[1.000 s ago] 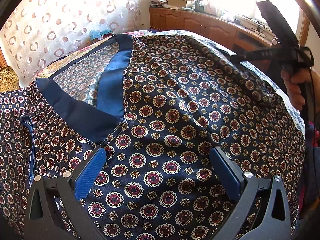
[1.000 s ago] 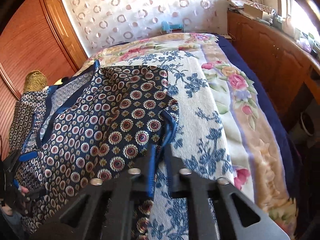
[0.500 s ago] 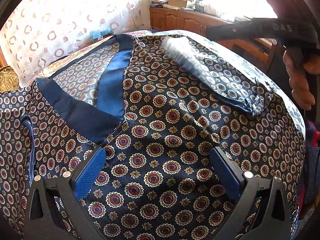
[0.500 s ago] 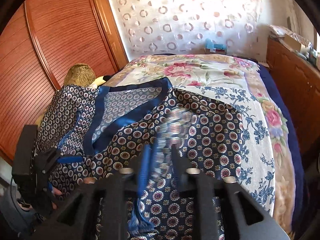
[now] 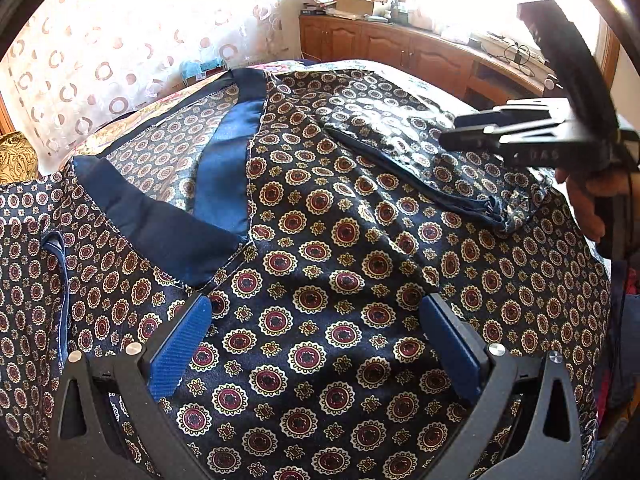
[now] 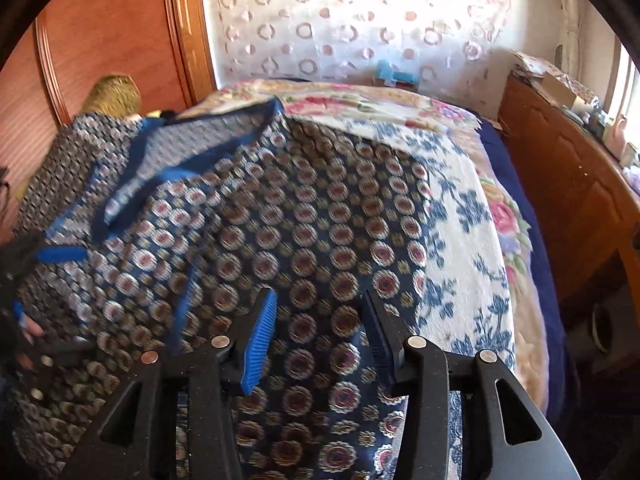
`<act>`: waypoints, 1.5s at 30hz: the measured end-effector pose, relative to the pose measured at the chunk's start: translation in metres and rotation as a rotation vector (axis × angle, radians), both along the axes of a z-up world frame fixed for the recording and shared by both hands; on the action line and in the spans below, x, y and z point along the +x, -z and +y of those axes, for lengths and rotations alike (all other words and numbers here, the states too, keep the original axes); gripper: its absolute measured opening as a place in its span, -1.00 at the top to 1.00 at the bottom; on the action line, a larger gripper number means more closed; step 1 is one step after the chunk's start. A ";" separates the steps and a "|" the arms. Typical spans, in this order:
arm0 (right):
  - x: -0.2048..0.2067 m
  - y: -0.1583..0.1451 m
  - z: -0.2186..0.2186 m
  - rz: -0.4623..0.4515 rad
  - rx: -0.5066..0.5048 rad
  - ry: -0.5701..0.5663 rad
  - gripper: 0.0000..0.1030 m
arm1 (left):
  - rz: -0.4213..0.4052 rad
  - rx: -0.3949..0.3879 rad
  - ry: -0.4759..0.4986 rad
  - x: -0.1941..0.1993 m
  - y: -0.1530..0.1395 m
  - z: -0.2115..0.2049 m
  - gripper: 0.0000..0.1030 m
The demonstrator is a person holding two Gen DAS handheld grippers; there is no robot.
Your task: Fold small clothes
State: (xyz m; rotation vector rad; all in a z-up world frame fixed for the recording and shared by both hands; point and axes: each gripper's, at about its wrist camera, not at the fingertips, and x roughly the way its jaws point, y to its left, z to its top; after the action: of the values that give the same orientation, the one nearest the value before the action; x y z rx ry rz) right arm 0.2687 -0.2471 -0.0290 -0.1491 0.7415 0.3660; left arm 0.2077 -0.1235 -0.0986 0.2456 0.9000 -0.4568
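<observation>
Right hand-held gripper [image 6: 318,320] just opening, empty, above shirt [image 6: 280,240].

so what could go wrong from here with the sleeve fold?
1. The sleeve, just let go by the right claw, whose jaws have been opening, lies loosely bunched on the slick patterned garment; it might slide off or unfold.
2. The right claw hangs low over the fabric with jaws apart; pulling away could snag and drag the fold.
3. The left claw is open, pinning nothing, so the garment may shift on the bedspread.
</observation>
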 end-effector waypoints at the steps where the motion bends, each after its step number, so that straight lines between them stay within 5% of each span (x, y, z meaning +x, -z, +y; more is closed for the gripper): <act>1: -0.001 0.001 0.001 0.005 -0.008 0.005 0.03 | 0.000 0.000 0.000 0.000 0.000 0.000 -1.00; 8: 0.002 0.010 0.005 -0.012 -0.015 0.031 -0.62 | 0.001 0.003 -0.006 -0.001 -0.001 0.000 -1.00; 12: 0.005 0.010 0.009 -0.001 -0.023 0.018 -0.77 | 0.004 0.005 -0.003 0.000 -0.002 0.000 -1.00; 18: 0.007 0.009 0.006 0.007 -0.013 0.028 -0.82 | 0.025 -0.028 0.008 0.000 -0.005 0.011 -1.00; 27: 0.006 0.008 0.004 0.006 -0.013 0.028 -0.82 | -0.123 -0.137 -0.136 -0.003 -0.066 0.094 -1.00; 37: 0.006 0.009 0.004 0.005 -0.013 0.028 -0.82 | -0.320 -0.067 -0.279 0.025 -0.121 0.179 -1.00; 45: 0.006 0.008 0.004 0.006 -0.011 0.029 -0.83 | -0.292 -0.051 -0.333 0.073 -0.120 0.223 -1.00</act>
State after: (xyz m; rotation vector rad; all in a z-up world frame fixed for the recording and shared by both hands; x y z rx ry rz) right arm 0.2750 -0.2429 -0.0374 -0.1479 0.7507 0.3353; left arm 0.2812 0.0991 0.0212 0.1085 0.6258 -0.1287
